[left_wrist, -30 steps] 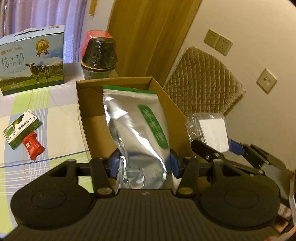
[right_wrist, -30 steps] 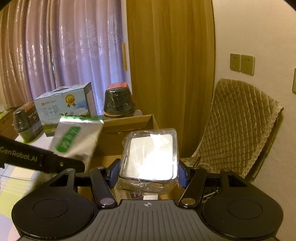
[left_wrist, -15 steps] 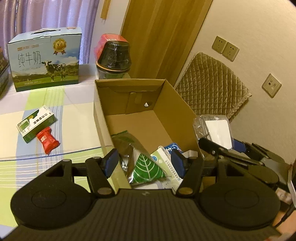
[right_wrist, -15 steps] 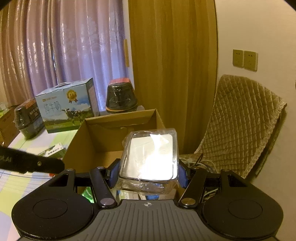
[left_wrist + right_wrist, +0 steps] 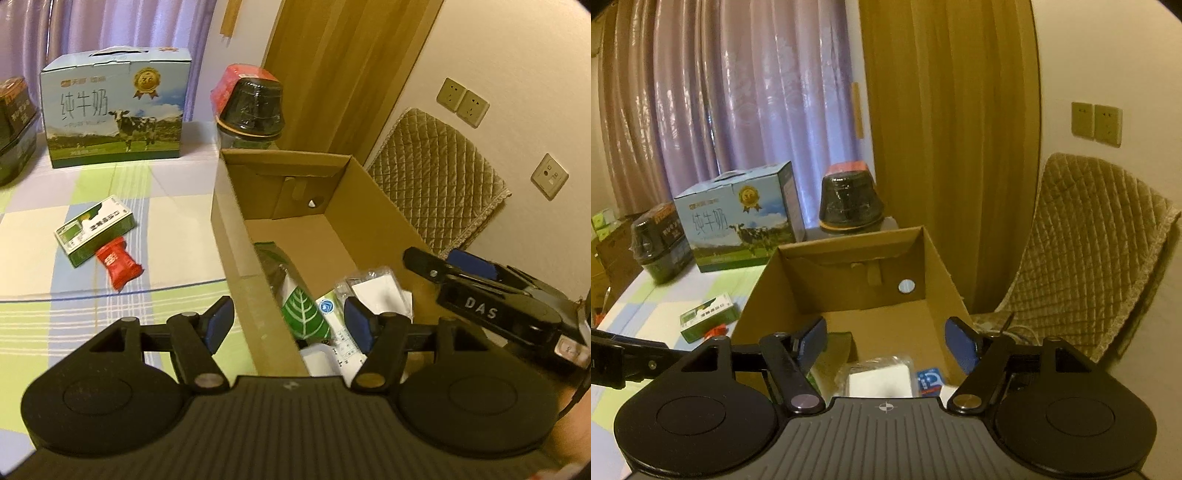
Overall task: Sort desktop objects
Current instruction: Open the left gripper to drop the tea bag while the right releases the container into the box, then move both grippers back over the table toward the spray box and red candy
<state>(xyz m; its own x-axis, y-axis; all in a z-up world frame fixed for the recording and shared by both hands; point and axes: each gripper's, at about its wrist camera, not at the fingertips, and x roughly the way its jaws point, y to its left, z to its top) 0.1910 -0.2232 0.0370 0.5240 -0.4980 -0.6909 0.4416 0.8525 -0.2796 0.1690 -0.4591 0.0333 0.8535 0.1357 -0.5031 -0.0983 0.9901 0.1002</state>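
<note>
An open cardboard box stands on the checked tablecloth. Inside it lie a silver pouch with a green leaf label, a clear plastic packet with a white insert and a blue-labelled item. My left gripper is open and empty, straddling the box's near left wall. My right gripper is open and empty above the box's near end, with the clear packet lying below it. A green-and-white small box and a red snack packet lie on the cloth left of the cardboard box.
A blue milk carton and a black jar with a red lid stand at the back of the table. A dark tub sits at the far left. A quilted chair is right of the box, against the wall.
The left gripper let go of the silver pouch, which now lies in the box. The right gripper opened and dropped the clear packet into the box. Both jaws spread wide.
</note>
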